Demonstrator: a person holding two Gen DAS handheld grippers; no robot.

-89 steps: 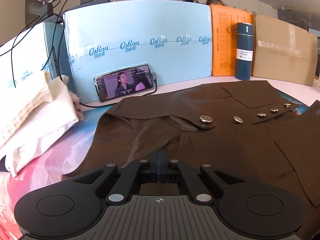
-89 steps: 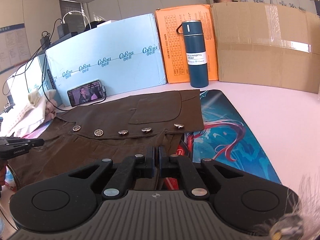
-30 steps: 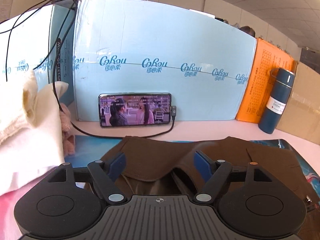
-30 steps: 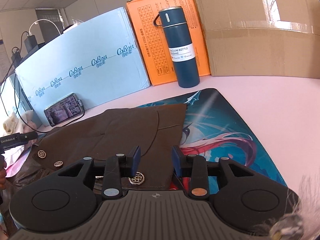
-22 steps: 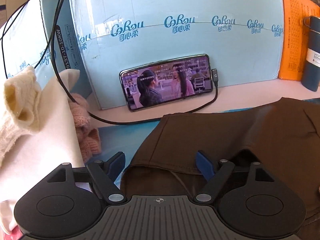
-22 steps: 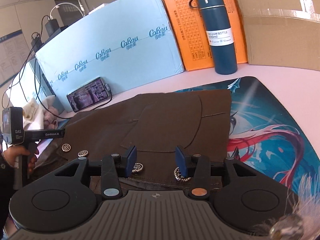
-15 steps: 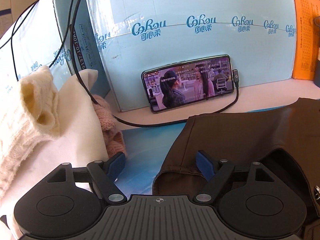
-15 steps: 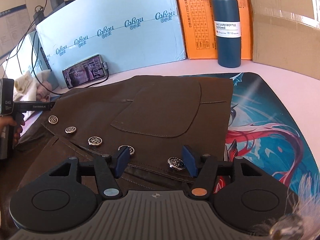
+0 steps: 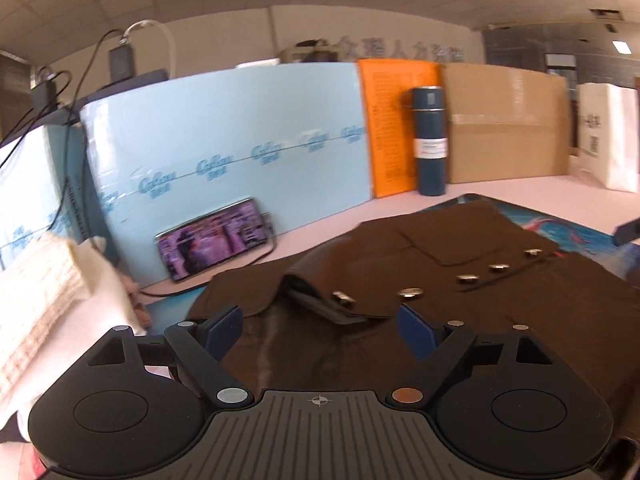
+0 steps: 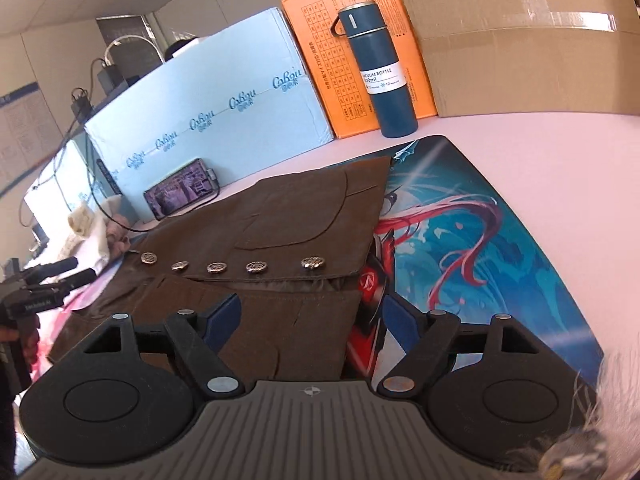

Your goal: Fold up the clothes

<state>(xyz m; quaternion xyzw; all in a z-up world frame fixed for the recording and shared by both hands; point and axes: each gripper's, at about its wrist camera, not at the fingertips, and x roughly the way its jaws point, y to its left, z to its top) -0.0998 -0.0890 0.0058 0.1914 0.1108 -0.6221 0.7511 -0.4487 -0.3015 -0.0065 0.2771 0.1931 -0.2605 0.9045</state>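
Both grippers, left (image 9: 318, 326) and right (image 10: 310, 314), opening, pulled off jacket (image 10: 288, 216), empty; fold laid, I regrasp next.

Each fisheye camera is riding on its own gripper, looking forward and slightly down between the jaws, low and close over the tabletop (image 10: 540, 152). Both views are sharing the brown garment (image 9: 460, 240) (image 10: 304, 216), the phone (image 9: 212, 238) (image 10: 180, 190) and the blue bottle (image 9: 431, 140) (image 10: 380, 68).

One jacket (image 10: 280, 216), five buttons (image 10: 217, 267)
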